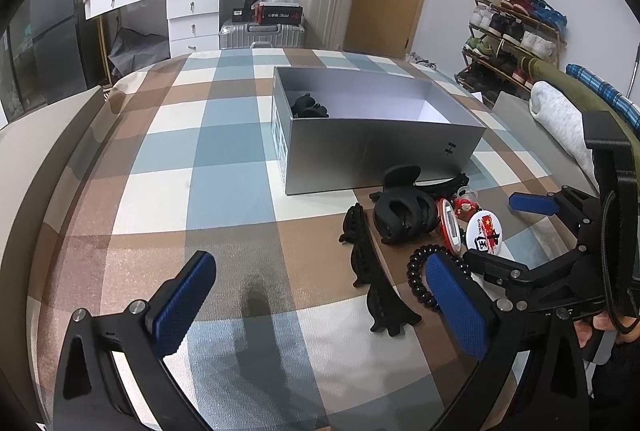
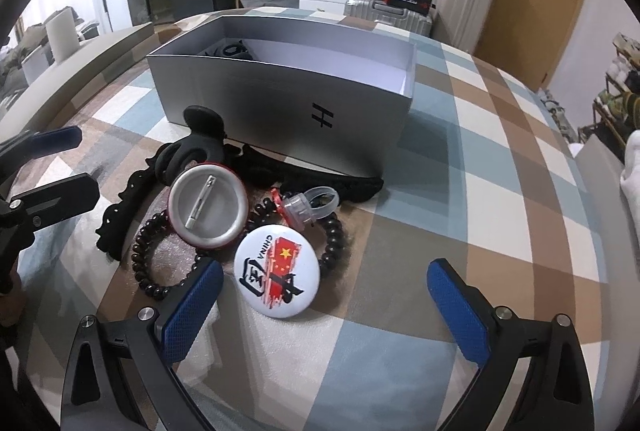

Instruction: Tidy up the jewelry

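Observation:
A grey open box (image 1: 380,147) (image 2: 280,99) stands on the checked bedspread, with a black hair claw (image 1: 310,107) inside its left end. In front of it lies a pile: a big black hair claw (image 1: 404,211) (image 2: 200,143), a long black clip (image 1: 372,271), a black spiral hair tie (image 1: 416,279) (image 2: 160,271), a white China badge (image 1: 484,231) (image 2: 276,271), a red-rimmed badge lying face down (image 2: 208,209) and a small clear ring (image 2: 316,203). My left gripper (image 1: 320,303) is open and empty, left of the pile. My right gripper (image 2: 324,303) is open and empty, just before the China badge.
A white dresser (image 1: 172,7), suitcases (image 1: 324,7) and a shoe rack (image 1: 516,31) stand beyond the bed. Folded clothes (image 1: 560,119) lie at the right. The box's right part shows bare white floor (image 2: 340,63).

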`<state>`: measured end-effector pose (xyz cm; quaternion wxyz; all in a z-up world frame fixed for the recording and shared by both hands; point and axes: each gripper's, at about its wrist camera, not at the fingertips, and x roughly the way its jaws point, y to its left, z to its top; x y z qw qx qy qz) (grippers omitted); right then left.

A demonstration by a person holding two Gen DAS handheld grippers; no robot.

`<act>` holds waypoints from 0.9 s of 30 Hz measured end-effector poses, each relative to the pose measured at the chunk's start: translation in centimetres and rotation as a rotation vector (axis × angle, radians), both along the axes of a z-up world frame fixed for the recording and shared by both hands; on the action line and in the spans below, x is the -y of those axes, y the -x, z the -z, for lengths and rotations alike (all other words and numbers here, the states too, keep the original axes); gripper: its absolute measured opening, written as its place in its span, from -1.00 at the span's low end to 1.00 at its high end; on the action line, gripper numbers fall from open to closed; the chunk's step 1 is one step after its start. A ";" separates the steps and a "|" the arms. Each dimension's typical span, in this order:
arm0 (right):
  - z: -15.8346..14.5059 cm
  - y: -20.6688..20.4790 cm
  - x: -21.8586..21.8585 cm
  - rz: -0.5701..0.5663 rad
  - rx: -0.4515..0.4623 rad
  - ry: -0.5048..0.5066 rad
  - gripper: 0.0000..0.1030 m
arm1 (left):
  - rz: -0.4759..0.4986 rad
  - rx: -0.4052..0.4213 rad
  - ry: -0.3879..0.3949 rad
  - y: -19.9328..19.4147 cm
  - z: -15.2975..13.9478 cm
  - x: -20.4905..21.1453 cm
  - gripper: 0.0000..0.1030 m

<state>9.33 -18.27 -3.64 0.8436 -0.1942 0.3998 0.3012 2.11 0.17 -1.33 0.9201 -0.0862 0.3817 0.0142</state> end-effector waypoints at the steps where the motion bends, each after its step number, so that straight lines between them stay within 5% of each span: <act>1: 0.0 -0.1 0.1 0.002 0.000 -0.001 0.99 | -0.001 0.000 -0.001 0.0 0.0 0.0 0.98; 9: -0.1 -0.1 0.2 0.010 0.005 -0.009 0.86 | -0.004 -0.004 0.008 0.0 -0.1 0.0 0.98; 22: -0.6 1.2 -0.4 -0.077 0.001 -0.044 -0.29 | -0.006 -0.007 0.008 0.0 0.0 0.1 0.98; 27: -1.1 0.7 0.3 -0.082 -0.037 -0.094 -0.48 | -0.005 -0.009 0.012 0.0 0.0 0.0 0.98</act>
